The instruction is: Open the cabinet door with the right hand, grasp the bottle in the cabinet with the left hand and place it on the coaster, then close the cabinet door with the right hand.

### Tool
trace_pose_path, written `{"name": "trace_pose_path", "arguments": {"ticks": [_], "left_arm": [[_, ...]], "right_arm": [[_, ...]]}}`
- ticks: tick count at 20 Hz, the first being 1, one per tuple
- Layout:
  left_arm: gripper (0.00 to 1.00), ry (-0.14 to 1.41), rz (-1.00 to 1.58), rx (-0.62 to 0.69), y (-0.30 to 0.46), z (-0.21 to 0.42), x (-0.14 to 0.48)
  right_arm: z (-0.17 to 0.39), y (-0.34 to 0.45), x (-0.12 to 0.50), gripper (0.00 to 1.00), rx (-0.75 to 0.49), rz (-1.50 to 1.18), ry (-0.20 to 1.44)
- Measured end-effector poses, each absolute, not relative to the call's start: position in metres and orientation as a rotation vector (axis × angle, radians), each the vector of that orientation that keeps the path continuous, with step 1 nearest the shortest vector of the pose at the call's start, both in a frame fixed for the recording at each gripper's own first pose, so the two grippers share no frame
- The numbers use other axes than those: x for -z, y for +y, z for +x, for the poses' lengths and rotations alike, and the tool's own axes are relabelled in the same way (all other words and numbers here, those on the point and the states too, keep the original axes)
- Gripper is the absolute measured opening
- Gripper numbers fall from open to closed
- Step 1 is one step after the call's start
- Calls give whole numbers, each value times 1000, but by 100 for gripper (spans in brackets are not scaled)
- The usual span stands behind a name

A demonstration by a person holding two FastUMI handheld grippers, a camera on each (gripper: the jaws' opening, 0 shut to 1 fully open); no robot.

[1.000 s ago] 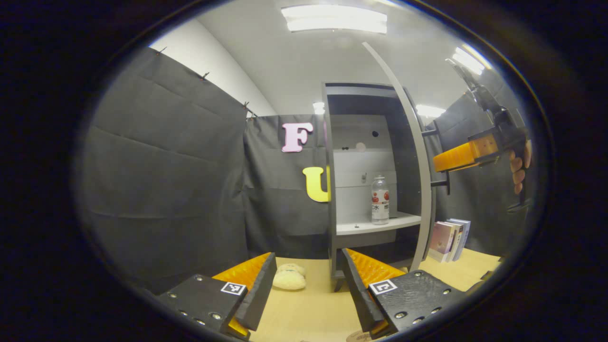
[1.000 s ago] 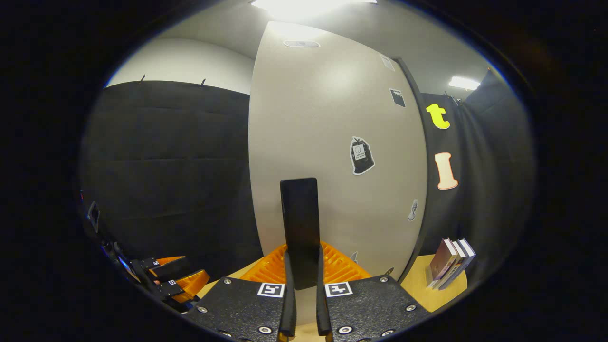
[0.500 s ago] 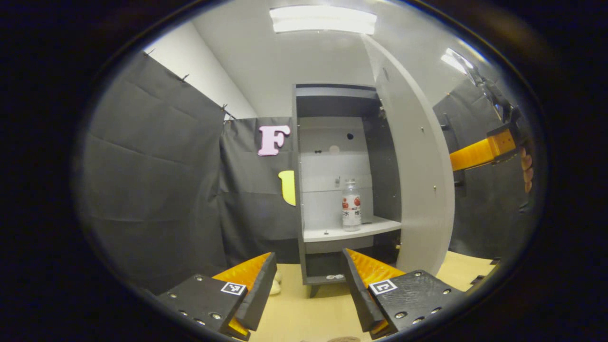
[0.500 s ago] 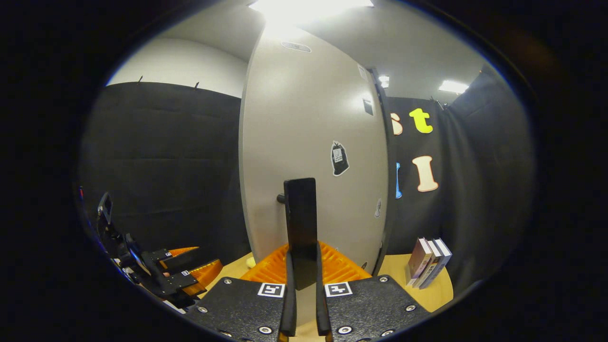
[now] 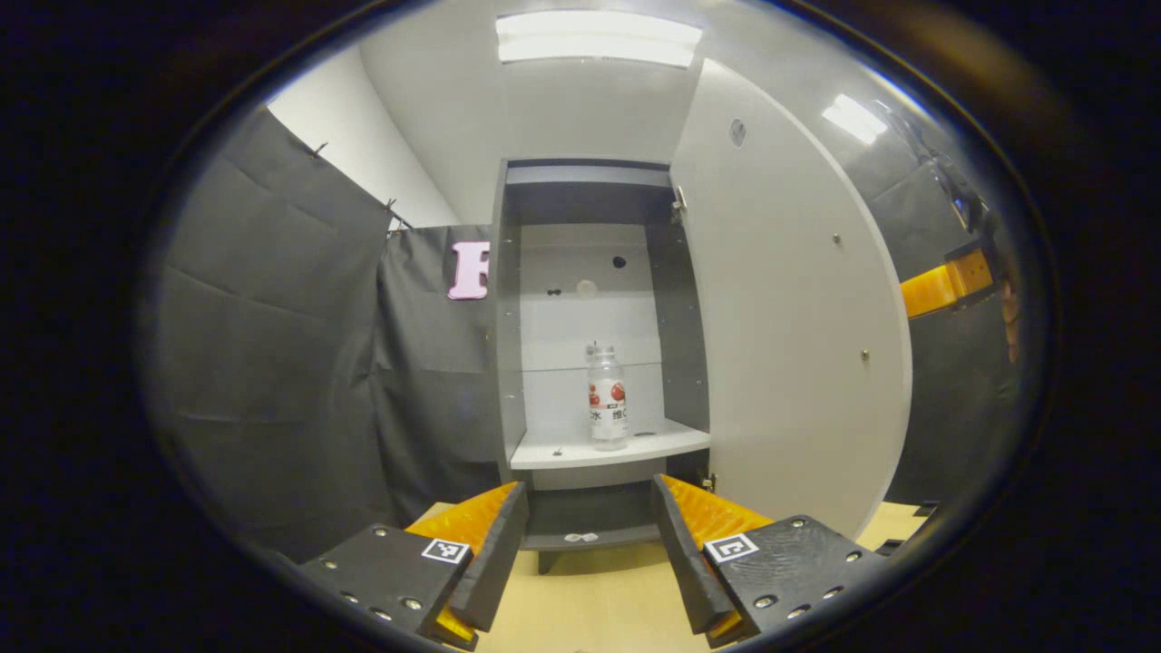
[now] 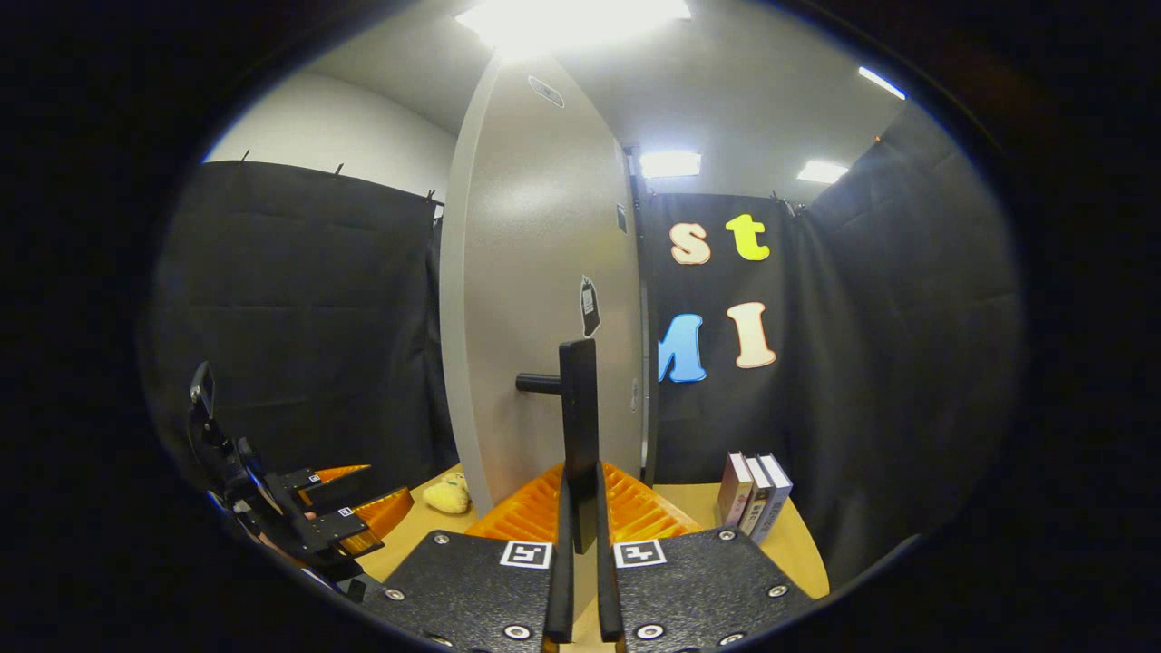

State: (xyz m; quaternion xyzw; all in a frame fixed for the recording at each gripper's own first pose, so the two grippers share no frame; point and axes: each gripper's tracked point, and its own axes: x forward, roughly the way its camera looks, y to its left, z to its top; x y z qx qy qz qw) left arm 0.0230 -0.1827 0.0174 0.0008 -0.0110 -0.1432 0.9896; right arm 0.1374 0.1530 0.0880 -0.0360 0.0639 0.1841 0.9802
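Note:
A tall grey cabinet (image 5: pixel 508 317) stands open on the wooden table. Inside, on its white shelf (image 5: pixel 608 449), stands a clear bottle (image 5: pixel 606 397) with a red and white label. The cabinet door (image 5: pixel 789 308) is swung wide to the right. My left gripper (image 5: pixel 588 553) is open, low in front of the cabinet and well short of the bottle. In the right gripper view, my right gripper (image 6: pixel 580 508) is shut on the door's black bar handle (image 6: pixel 577 426), on the door's (image 6: pixel 535 317) outer face. The left gripper (image 6: pixel 349 526) also appears at lower left there.
Several books (image 6: pixel 753 494) stand upright on the table (image 6: pixel 689 499) to the right of the cabinet. A pale plush toy (image 6: pixel 446 496) lies on the table by the door's lower edge. Black cloth walls close in the booth on all sides.
The door has swung further open with my right gripper holding its handle. The left gripper has shifted so the cabinet's inside and the bottle sit more centred ahead of it.

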Motion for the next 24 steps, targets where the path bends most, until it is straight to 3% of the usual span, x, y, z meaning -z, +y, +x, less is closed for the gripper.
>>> {"name": "trace_pose_path", "arguments": {"ticks": [4, 12, 17, 18, 21, 22, 24], "left_arm": [[78, -4, -15, 287, -202, 20, -15], [81, -11, -13, 255, -227, 36, -29], [78, -45, -16, 255, -235, 72, -49], [78, -51, -15, 257, -236, 81, -53], [78, -61, -10, 264, -242, 120, -60], [78, -65, -11, 274, -246, 132, -62], [78, -73, -15, 309, -259, 158, -66]], "right_arm": [[151, 115, -89, 10, -315, -78, 113], [132, 101, -95, 10, -423, -31, 67], [125, 53, -84, 9, -328, -36, 59], [121, 47, -79, 16, -312, -35, 64], [120, 14, -65, 92, -205, -78, 73], [120, 5, -63, 97, -168, -94, 79], [122, -4, -57, 97, -109, -102, 86]]}}
